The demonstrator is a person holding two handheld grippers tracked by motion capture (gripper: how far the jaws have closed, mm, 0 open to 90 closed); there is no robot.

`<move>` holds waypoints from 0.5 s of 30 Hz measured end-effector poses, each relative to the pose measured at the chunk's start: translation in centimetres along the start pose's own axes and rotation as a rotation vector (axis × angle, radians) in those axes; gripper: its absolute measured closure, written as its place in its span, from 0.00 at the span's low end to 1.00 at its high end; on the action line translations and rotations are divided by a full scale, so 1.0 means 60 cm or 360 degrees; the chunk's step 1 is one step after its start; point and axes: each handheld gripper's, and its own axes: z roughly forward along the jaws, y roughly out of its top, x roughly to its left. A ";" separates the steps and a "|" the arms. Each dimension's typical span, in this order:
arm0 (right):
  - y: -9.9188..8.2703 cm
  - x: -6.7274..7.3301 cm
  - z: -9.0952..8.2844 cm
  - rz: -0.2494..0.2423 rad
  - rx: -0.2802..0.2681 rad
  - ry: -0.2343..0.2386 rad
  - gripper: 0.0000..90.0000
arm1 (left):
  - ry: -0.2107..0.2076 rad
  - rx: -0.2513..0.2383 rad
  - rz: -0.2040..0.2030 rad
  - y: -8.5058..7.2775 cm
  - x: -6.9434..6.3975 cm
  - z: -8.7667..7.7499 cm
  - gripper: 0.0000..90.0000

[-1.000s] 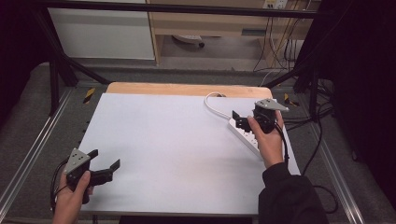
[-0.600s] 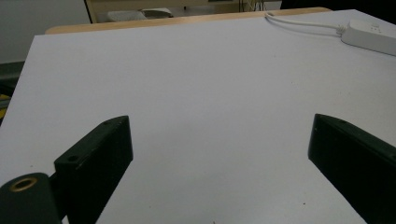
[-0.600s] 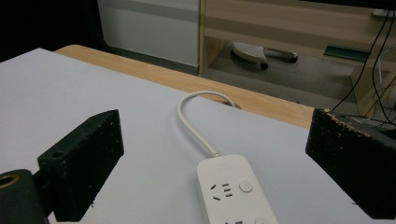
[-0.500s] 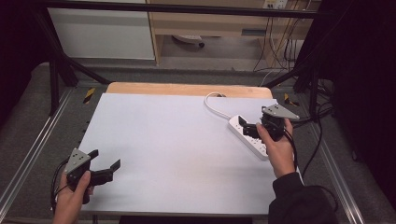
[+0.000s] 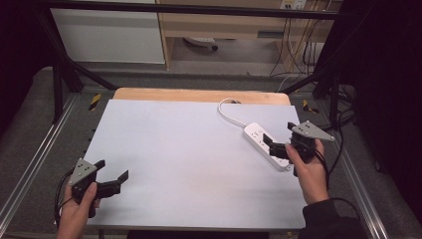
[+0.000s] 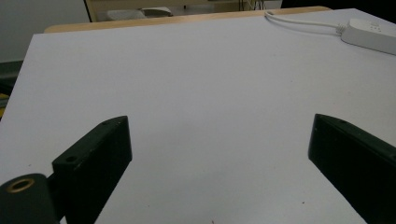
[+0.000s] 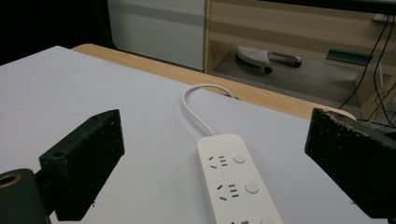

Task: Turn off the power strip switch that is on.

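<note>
Power strip [image 5: 265, 145]: white, smooth plastic bar with round buttons, right of centre in the high view, lying slantwise.
Cord [image 5: 230, 110]: white, curving toward the upper table edge.
Right gripper [image 5: 276, 143]: jaws wide, over the strip's lower end.
Left gripper [image 5: 113, 177]: lower left, jaws wide, holding nothing.
Table [image 5: 179, 149]: matte pale sheet; wooden edge at top.
Cables [image 5: 298, 55]: dark, hanging at upper right.

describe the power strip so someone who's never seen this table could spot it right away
Start at the big white table top with a wooden strip along its far edge. Go to its right side, just ahead of the right gripper, whose jaws stand open. There lies the power strip: a long white bar with rows of sockets and round buttons, its white cord curling toward the wooden edge. It is the one loose thing lying on the sheet.
</note>
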 end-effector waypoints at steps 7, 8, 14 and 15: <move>-0.027 -0.006 -0.024 0.0026 0.0009 0.0032 0.07 | -0.0002 -0.0001 0.0002 0.000 0.000 0.000 0.07; -0.032 -0.006 -0.027 0.0031 0.0012 0.0032 0.06 | 0.0000 0.0000 0.0001 0.000 0.000 0.000 0.07; -0.060 -0.009 -0.040 0.0062 0.0022 0.0030 0.06 | 0.0000 0.0000 0.0002 0.000 -0.001 0.000 0.07; -0.065 -0.009 -0.042 0.0071 0.0028 0.0032 0.06 | 0.0000 0.0001 0.0003 0.000 -0.001 0.000 0.07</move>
